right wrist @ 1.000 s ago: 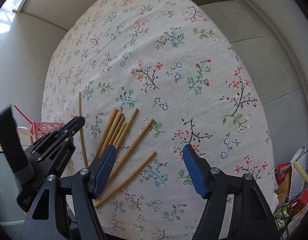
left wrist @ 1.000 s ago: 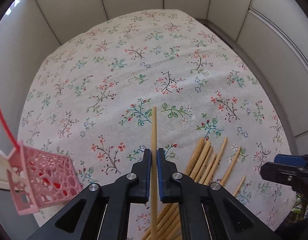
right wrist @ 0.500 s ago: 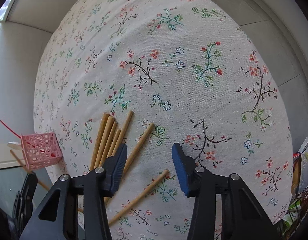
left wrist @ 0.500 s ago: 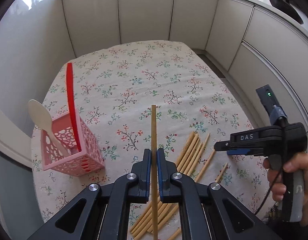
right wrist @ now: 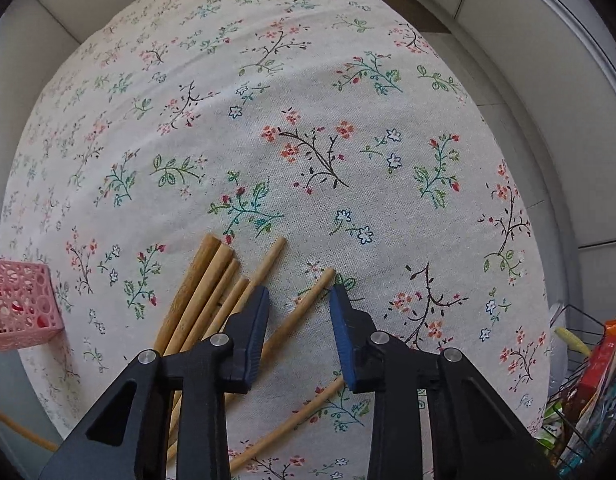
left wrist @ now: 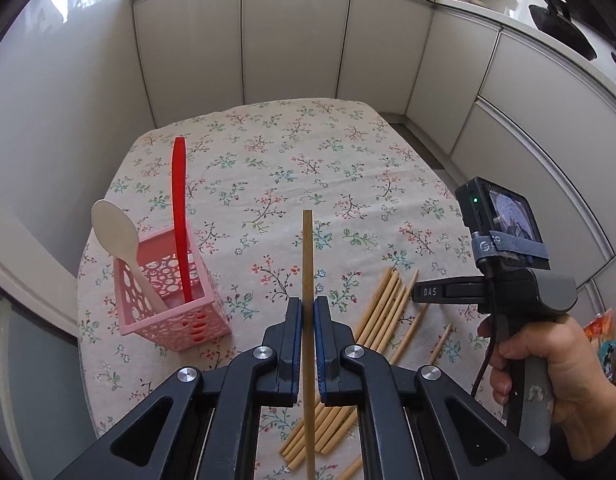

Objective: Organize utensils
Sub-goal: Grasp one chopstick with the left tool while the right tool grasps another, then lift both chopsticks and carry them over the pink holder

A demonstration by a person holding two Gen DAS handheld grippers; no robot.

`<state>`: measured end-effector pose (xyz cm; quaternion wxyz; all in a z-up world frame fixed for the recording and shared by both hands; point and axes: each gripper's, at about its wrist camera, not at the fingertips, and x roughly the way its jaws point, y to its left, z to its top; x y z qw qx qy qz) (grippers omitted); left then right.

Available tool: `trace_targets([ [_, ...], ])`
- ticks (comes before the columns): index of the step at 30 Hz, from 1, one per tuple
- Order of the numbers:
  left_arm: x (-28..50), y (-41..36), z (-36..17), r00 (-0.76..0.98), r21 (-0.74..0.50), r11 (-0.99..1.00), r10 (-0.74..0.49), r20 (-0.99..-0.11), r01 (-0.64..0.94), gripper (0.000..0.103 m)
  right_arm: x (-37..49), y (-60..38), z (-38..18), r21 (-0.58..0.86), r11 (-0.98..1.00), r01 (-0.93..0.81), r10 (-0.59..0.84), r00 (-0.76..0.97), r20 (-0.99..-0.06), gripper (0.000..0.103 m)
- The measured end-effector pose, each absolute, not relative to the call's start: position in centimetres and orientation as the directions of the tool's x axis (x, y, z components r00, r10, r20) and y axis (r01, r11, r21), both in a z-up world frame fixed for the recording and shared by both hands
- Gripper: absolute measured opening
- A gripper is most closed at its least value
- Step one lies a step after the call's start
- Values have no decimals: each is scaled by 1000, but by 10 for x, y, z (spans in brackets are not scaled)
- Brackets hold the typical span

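My left gripper (left wrist: 307, 312) is shut on one wooden chopstick (left wrist: 307, 256), held upright well above the table. A pink perforated basket (left wrist: 168, 312) stands at the table's front left, holding a white spoon (left wrist: 116, 232) and a red utensil (left wrist: 179, 208). Several wooden chopsticks (left wrist: 381, 312) lie loose on the floral cloth to the right of my left gripper. My right gripper (right wrist: 299, 304) is open, low over these chopsticks (right wrist: 212, 292), its jaws on either side of one chopstick (right wrist: 304, 304). The basket's corner (right wrist: 20, 300) shows at the left edge.
The table with the floral cloth (left wrist: 292, 168) stands in a corner of white cabinets (left wrist: 296, 40). A wire rack with packets (right wrist: 587, 368) is off the table's right edge. A hand holds the right gripper's handle (left wrist: 547, 352).
My left gripper has risen and pulled back with the chopstick, bringing the basket into full view. My right gripper has come down closer to the loose chopsticks and its jaws have narrowed.
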<state>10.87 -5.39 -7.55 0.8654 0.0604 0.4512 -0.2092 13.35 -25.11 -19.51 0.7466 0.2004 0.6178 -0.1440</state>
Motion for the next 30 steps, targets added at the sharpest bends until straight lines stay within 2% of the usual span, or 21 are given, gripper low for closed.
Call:
trace_targets([
  [3,109,-53,-77,504,-86,904,-310,-806,418,6,122,-261,-194,181,853,490,97,192,-977,32],
  [10,115,-52,-79,485,-114,897,-334,-809,428,6,89,-259,-198,168,860,482,115,138,-984,33],
  [14,115,-56,-81,478,-117,892,-340,-810,436,6,84,-243,-198,78,887,456,17,137,-990,32],
  [16,114,-56,-80,477,-120,892,-342,-810,437,6,85,-234,-198,43,895,444,-25,145,-989,29],
  [18,113,-54,-80,478,-123,893,-343,-809,433,6,86,-230,-197,42,897,441,-31,158,-987,16],
  [23,111,-44,-77,485,-131,898,-344,-804,420,6,94,-231,-195,96,891,443,2,208,-978,4],
  [30,109,-36,-71,506,-140,903,-350,-788,406,6,95,-253,-176,219,874,434,85,307,-948,4],
])
